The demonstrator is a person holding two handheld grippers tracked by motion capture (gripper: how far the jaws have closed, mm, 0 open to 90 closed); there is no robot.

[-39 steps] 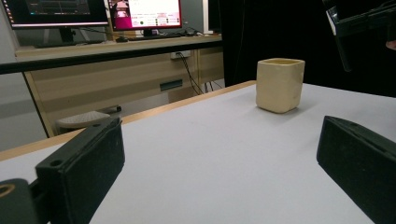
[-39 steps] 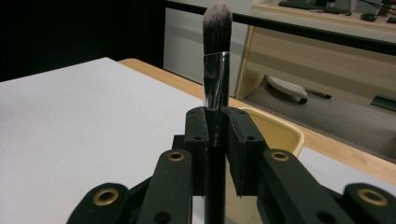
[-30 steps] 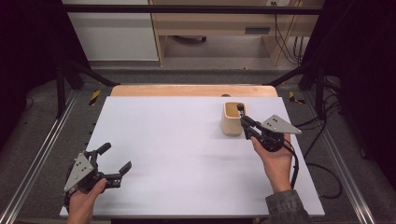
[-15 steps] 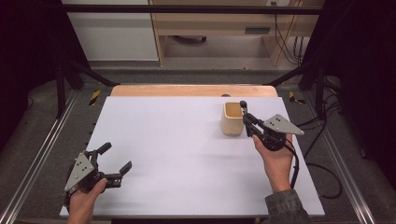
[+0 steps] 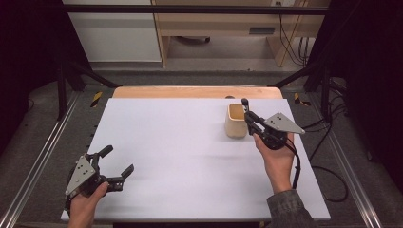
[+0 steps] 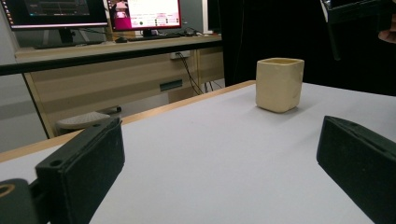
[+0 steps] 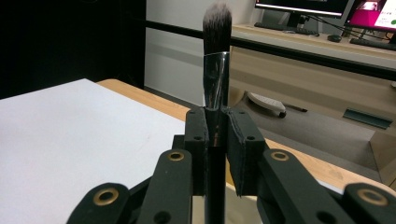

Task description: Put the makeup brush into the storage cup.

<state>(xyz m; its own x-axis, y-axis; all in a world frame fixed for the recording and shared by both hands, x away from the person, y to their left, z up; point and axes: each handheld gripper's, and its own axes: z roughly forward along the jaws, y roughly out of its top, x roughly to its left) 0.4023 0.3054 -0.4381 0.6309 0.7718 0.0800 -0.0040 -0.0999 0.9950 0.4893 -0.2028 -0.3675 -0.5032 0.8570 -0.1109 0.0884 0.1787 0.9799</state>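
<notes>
We see the white tabletop, and on its far right part stands a beige cup. Just beside the cup, touching its right rim or nearly so, our right claw is closed on a makeup brush, bristles pointing up. Our left claw rests at the near left corner, its jaws wide apart and holding nothing

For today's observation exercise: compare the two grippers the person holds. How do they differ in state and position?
The right gripper is shut on a makeup brush, held bristles up; the left gripper is open with nothing between its jaws. The right gripper is beside the cream cup at the far right of the table; the left gripper sits near the front left corner, apart from the cup. Both are black, two-jawed and hand-held.
</notes>
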